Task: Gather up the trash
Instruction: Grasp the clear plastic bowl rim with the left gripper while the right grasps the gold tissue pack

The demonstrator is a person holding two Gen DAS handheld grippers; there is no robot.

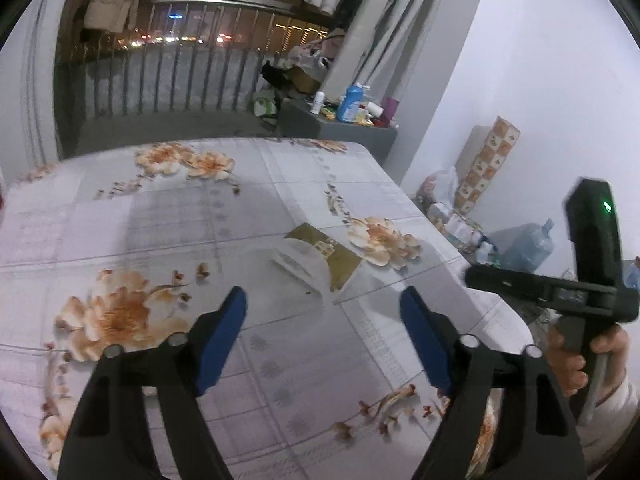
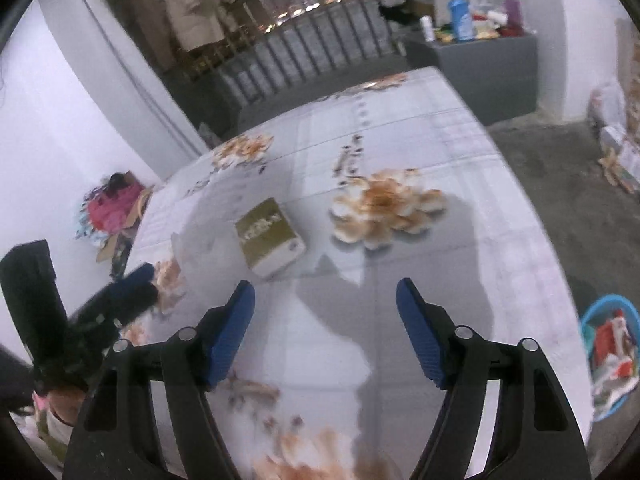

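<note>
Floral-cloth table (image 1: 168,216) w/ olive-gold box (image 2: 269,237) + clear plastic lid (image 1: 298,266) partly overlapping

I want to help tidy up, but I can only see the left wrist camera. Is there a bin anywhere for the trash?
Observer: Yes. The right wrist view shows a blue basket on the floor off the table's right side, with red and white scraps in it.
Operator: Is the right gripper carrying something?
Observer: No. The right gripper is open over the tablecloth with nothing between its pads.
Operator: What's on the other side of the table?
Observer: A cardboard box of pink things sits on the floor by the white wall.
</note>
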